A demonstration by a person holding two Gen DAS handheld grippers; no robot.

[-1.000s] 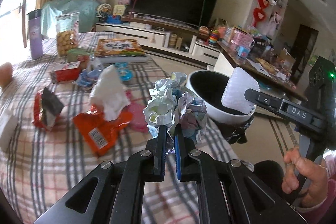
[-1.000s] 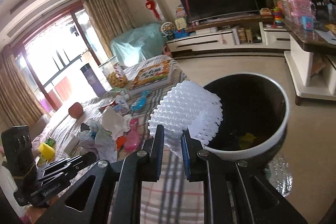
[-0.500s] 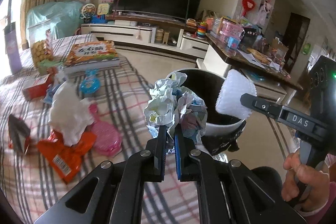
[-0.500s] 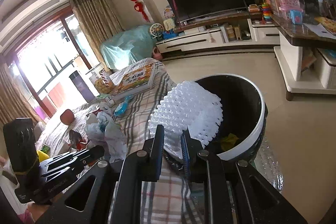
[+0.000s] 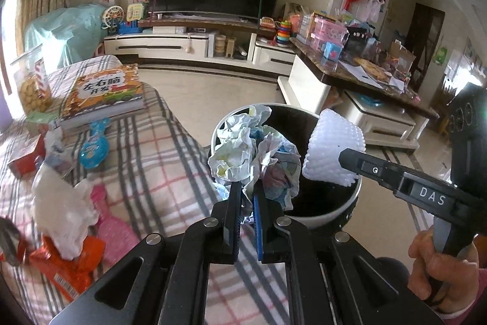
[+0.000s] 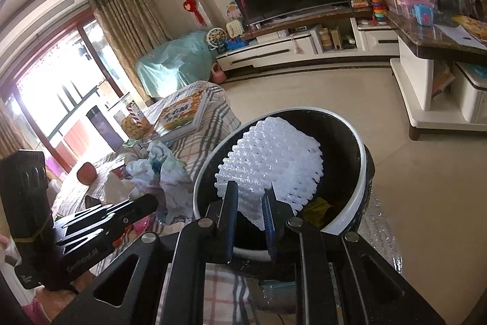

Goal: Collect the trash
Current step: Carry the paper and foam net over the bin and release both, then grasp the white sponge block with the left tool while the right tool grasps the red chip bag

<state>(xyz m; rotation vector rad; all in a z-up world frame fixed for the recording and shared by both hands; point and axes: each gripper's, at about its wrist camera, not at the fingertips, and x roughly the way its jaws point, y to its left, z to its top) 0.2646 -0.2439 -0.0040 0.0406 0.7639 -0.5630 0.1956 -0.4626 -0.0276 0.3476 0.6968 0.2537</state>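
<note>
The left gripper [image 5: 247, 194] is clamping crumpled paper [image 5: 254, 154] at the bin's [image 5: 331, 215] rim. The right gripper [image 6: 250, 197] is pinching foam netting [image 6: 271, 160] over the bin's mouth, probably for dropping.

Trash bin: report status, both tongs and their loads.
Left tongs shut on crumpled paper, at the trash bin rim. Right tongs shut on white foam net, over the bin mouth. Nothing blocking the drop.

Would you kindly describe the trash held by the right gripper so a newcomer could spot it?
Find the white-rimmed black bin beside the plaid-covered table. Over its mouth, the right gripper pinches a white foam net, bumpy and mesh-like, unlike the crumpled paper nearby.
</note>
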